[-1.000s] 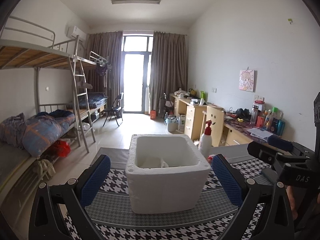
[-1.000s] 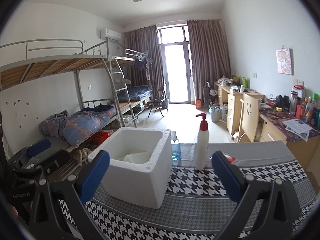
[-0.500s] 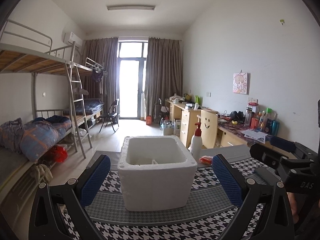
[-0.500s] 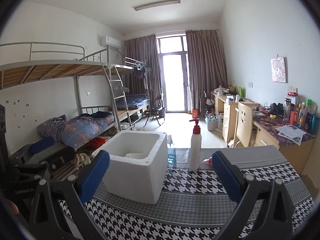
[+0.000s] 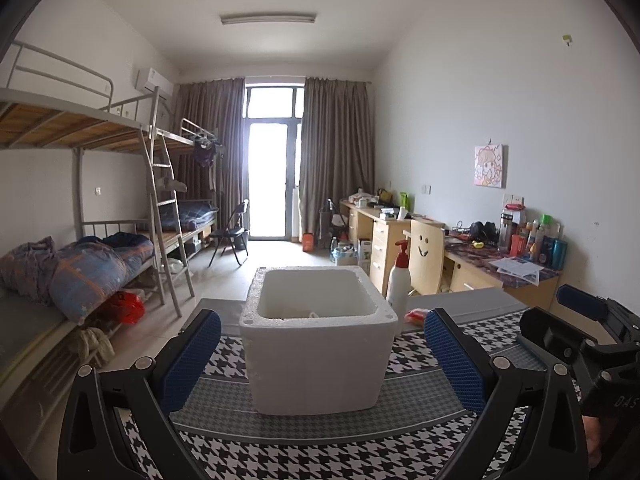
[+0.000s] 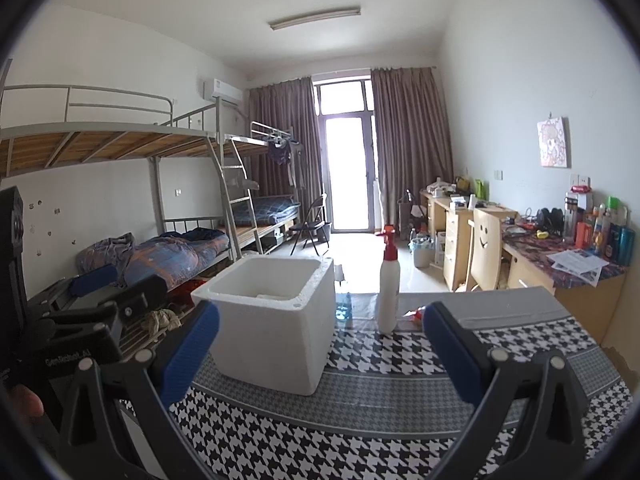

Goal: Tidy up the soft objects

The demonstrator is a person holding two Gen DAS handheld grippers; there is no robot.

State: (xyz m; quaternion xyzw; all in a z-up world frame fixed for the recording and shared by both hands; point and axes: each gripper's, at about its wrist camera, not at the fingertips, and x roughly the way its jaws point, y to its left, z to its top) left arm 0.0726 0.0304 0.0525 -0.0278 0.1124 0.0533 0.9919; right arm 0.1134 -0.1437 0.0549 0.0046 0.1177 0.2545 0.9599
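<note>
A white foam box [image 5: 318,344] stands open-topped on the houndstooth tablecloth [image 5: 320,452]; something pale lies low inside it, hard to make out. It also shows in the right wrist view [image 6: 276,316]. My left gripper [image 5: 320,360] is open and empty, held in front of the box, fingers either side of it in view. My right gripper [image 6: 320,356] is open and empty, to the right of the box. A small red soft item [image 5: 416,314] lies behind the box by the pump bottle; it also shows in the right wrist view [image 6: 416,314].
A white pump bottle with a red top [image 5: 398,280] stands right of the box, also in the right wrist view [image 6: 389,284]. A small clear bottle [image 6: 343,304] stands behind the box. Bunk beds [image 5: 80,272] line the left, desks [image 5: 500,268] the right.
Both grippers have drawn back and tilted up from the box. The box looks smaller and lower in both views. Both stay open and empty.
</note>
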